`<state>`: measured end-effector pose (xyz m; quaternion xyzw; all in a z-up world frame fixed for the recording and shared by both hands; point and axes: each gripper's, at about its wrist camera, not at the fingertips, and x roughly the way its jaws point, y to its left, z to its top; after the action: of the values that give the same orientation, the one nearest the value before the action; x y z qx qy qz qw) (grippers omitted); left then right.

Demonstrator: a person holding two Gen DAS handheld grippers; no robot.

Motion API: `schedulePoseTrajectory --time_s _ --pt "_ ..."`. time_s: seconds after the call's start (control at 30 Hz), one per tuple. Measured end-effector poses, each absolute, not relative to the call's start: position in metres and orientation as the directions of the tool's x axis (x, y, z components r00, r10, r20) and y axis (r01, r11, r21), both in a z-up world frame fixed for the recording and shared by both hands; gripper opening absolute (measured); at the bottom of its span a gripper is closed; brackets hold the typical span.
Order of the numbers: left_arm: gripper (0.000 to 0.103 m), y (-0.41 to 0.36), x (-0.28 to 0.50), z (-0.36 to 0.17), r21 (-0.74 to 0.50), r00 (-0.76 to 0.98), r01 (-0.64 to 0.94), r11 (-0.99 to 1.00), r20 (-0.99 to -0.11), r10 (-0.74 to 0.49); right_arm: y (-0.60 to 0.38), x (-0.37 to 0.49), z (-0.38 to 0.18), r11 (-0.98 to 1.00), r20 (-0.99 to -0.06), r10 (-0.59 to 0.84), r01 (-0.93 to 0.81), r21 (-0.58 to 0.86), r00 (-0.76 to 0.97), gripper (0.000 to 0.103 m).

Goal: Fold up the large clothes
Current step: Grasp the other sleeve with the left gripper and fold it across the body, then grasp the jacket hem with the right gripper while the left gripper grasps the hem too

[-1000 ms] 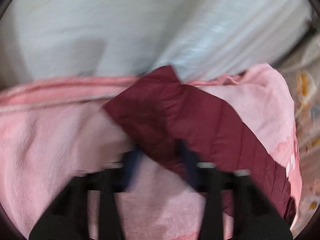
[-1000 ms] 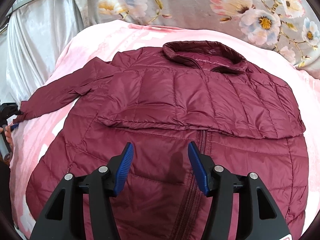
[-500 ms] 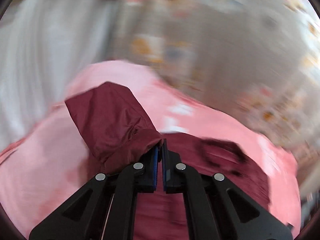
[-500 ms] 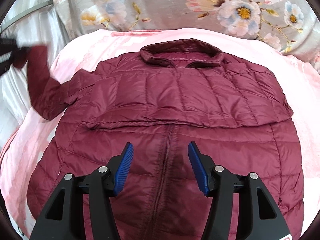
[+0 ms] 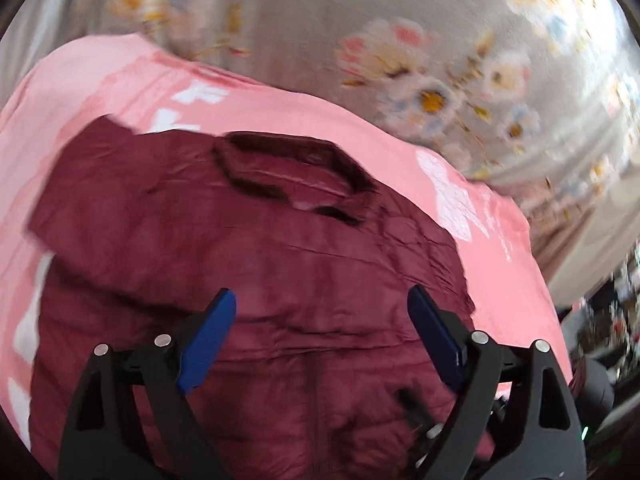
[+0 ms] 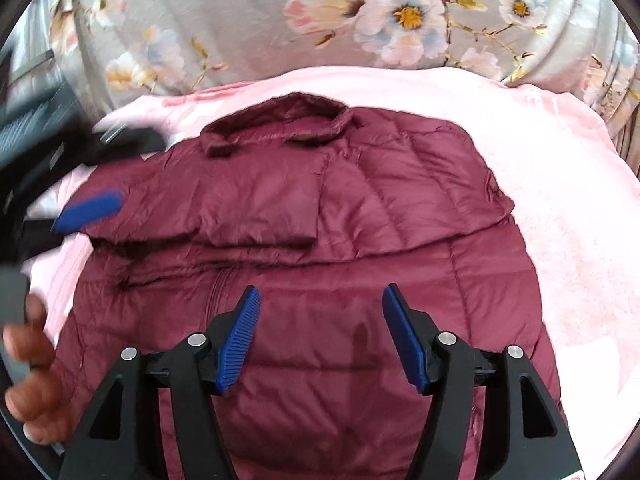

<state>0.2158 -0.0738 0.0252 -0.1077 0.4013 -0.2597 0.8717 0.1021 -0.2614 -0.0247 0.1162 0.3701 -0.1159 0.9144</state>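
Note:
A maroon puffer jacket [image 6: 360, 264] lies front up on a pink blanket [image 6: 560, 240], collar [image 6: 296, 120] at the far end. Both sleeves are folded across the chest; the left sleeve [image 6: 208, 216] lies flat over the front. In the left wrist view the jacket [image 5: 248, 248] fills the middle. My left gripper [image 5: 320, 300] hovers over the chest, its jaws opening wide with nothing between them. It also shows blurred at the left of the right wrist view, blue pad [image 6: 90, 208] over the jacket's shoulder. My right gripper [image 6: 320, 292] hangs above the lower front, jaws opening, holding nothing.
A grey floral cloth [image 6: 400, 12] rises behind the blanket, also seen as floral cloth [image 5: 432, 92] in the left wrist view. A person's hand [image 6: 32, 360] grips the left gripper's handle at the left edge. Pink blanket [image 5: 280, 108] borders the jacket on all sides.
My left gripper, shut on the left sleeve's cuff, swung it in from the side onto the jacket's chest, then let go and opened wide. My right gripper shifted sideways and widened a little.

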Motion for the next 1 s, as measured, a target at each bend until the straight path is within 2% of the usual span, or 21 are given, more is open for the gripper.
schedulePoseTrajectory --time_s 0.2,0.43,0.5,0.53,0.57,0.67,0.77,0.8,0.9,1.0 --pt "0.085 0.039 0.236 0.015 -0.533 0.599 0.097 0.84 -0.643 -0.477 -0.286 0.128 -0.02 0.925 -0.688 -0.08 0.311 0.218 0.722 0.063" --pt "0.083 0.106 0.261 -0.012 -0.54 0.609 -0.109 0.835 -0.7 -0.373 -0.31 0.171 -0.042 0.859 -0.722 0.069 0.327 0.394 0.688 0.062" --pt "0.081 0.107 0.266 -0.017 -0.526 0.599 -0.114 0.843 -0.713 -0.364 -0.307 0.185 -0.051 0.862 -0.74 0.091 0.319 0.393 0.667 0.048" --pt "0.079 0.106 0.267 -0.018 -0.507 0.594 -0.112 0.855 -0.724 -0.351 -0.305 0.188 -0.054 0.866 -0.745 0.105 0.307 0.394 0.659 0.016" --pt "0.079 0.104 0.27 -0.019 -0.464 0.588 -0.103 0.88 -0.742 -0.322 -0.305 0.194 -0.056 0.871 -0.752 0.123 0.292 0.394 0.648 0.004" --pt "0.079 0.096 0.275 -0.023 -0.323 0.58 -0.068 0.944 -0.783 -0.226 -0.318 0.189 -0.031 0.866 -0.691 0.105 0.276 0.417 0.715 0.003" --pt "0.078 0.094 0.278 -0.033 -0.271 0.561 -0.047 0.961 -0.804 -0.199 -0.332 0.18 0.004 0.891 -0.641 0.001 0.29 0.349 0.768 0.002" --pt "0.075 0.093 0.28 -0.036 -0.267 0.552 -0.043 0.963 -0.809 -0.2 -0.336 0.178 0.011 0.897 -0.63 -0.033 0.301 0.323 0.776 0.002" --pt "0.073 0.098 0.281 -0.039 -0.363 0.54 -0.047 0.931 -0.793 -0.282 -0.353 0.172 0.033 0.905 -0.604 -0.15 0.355 0.236 0.783 0.002" --pt "0.073 0.108 0.286 -0.043 -0.518 0.511 -0.08 0.852 -0.755 -0.411 -0.363 0.174 0.033 0.901 -0.62 -0.174 0.379 0.214 0.765 0.002"
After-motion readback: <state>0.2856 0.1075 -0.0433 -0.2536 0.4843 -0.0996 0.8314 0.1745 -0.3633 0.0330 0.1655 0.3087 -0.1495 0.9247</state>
